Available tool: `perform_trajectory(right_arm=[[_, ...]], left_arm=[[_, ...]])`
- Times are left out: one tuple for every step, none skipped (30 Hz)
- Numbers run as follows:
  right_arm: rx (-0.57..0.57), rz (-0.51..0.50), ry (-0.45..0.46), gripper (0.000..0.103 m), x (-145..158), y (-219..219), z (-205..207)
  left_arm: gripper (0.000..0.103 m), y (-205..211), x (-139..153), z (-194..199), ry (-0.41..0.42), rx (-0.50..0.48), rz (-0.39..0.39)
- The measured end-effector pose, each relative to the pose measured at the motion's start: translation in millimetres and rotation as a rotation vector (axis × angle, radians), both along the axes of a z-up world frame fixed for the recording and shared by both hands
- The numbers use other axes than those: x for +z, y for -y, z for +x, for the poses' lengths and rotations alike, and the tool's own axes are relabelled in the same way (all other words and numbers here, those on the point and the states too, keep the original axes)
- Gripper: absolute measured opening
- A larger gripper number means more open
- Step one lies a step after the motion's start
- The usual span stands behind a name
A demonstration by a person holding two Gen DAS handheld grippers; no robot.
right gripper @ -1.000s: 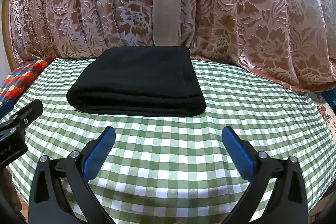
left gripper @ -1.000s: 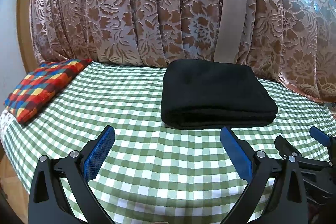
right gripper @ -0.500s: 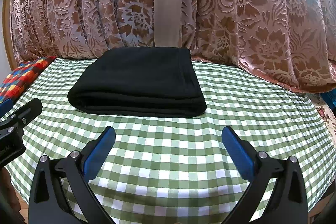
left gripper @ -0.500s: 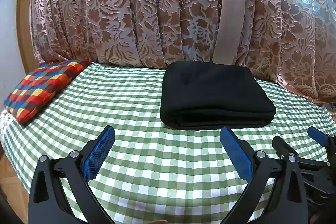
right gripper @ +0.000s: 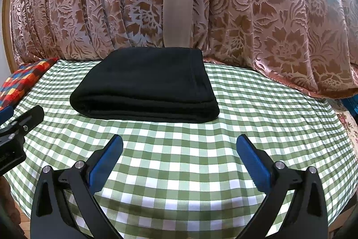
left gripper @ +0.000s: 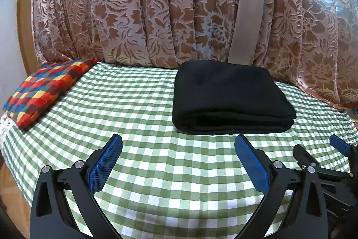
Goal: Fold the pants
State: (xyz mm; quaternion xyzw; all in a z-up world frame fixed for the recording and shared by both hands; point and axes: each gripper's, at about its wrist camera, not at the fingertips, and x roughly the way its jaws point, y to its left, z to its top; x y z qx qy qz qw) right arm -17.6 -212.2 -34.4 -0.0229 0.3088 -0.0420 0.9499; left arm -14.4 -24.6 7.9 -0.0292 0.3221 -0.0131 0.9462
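Checked tablecloth: folded pants, claws apart.

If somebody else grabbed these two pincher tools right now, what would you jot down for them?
Left gripper: open, empty, held over the checked cloth, short of the pants.
Right gripper: open, empty, also short of the pants.
Pants: black, lying in a neat flat stack of layers at the far side of the cloth, just in front of the curtain. A patchwork cushion lies to the left, apart from them.
Done: the pants look folded; neither gripper touches them.
Left: probably nothing, perhaps a last check that the edges line up.
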Motion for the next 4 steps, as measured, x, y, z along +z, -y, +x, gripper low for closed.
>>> perform_trajectory(right_arm=[[0.001,0.001,0.001,0.101,0.0,0.9,0.7],[0.001,0.003,0.001,0.101,0.3,1.5,1.1],[0.002,0.002,0.001,0.101,0.2,1.8,1.6],[0.001,0.0,0.001,0.101,0.1,2.2,2.2]], left_arm=[[0.099,-0.5,-1.2,0.8,-0.005,0.0,-0.006],[0.099,-0.9,-2.5,1.6,-0.012,-0.002,-0.011],[0.099,-1.0,-3.5,2.3,-0.016,-0.002,-0.012],[0.099,-1.3,-4.1,2.6,-0.017,-0.002,-0.01]])
